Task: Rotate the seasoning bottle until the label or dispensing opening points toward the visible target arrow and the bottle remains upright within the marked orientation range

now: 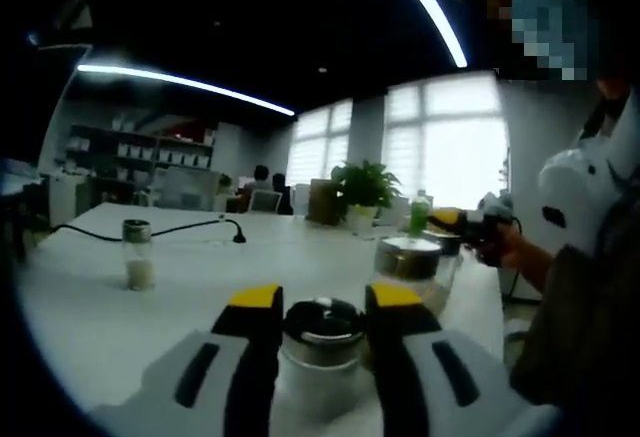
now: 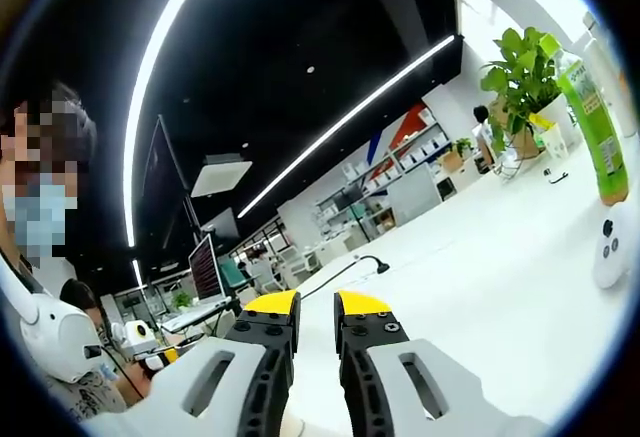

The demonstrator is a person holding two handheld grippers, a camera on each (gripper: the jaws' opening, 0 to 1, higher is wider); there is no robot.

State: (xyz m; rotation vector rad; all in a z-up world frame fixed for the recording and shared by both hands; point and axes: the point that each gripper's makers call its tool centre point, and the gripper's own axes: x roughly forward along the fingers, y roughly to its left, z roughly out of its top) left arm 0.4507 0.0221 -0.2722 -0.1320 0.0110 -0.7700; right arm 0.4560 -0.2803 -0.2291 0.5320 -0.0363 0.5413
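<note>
A seasoning bottle point(image 1: 322, 323) with a shiny metal lid stands upright on the white table point(image 1: 180, 297), right in front of the left gripper view's camera. My left gripper point(image 1: 324, 299) has its yellow-tipped jaws against both sides of the bottle, shut on it. Its label and opening are hidden from here. In the right gripper view my right gripper point(image 2: 317, 305) points over the table point(image 2: 480, 297), jaws almost together with nothing between them. It also appears at the right of the left gripper view as the right gripper point(image 1: 446, 220), held in a person's hand.
A second lidded jar point(image 1: 408, 260) stands just behind the held bottle. A small shaker point(image 1: 137, 255) with white contents is at the left, near a black cable point(image 1: 200, 227). A green bottle point(image 2: 592, 122), a white remote point(image 2: 608, 247) and a potted plant point(image 2: 520, 62) sit further along.
</note>
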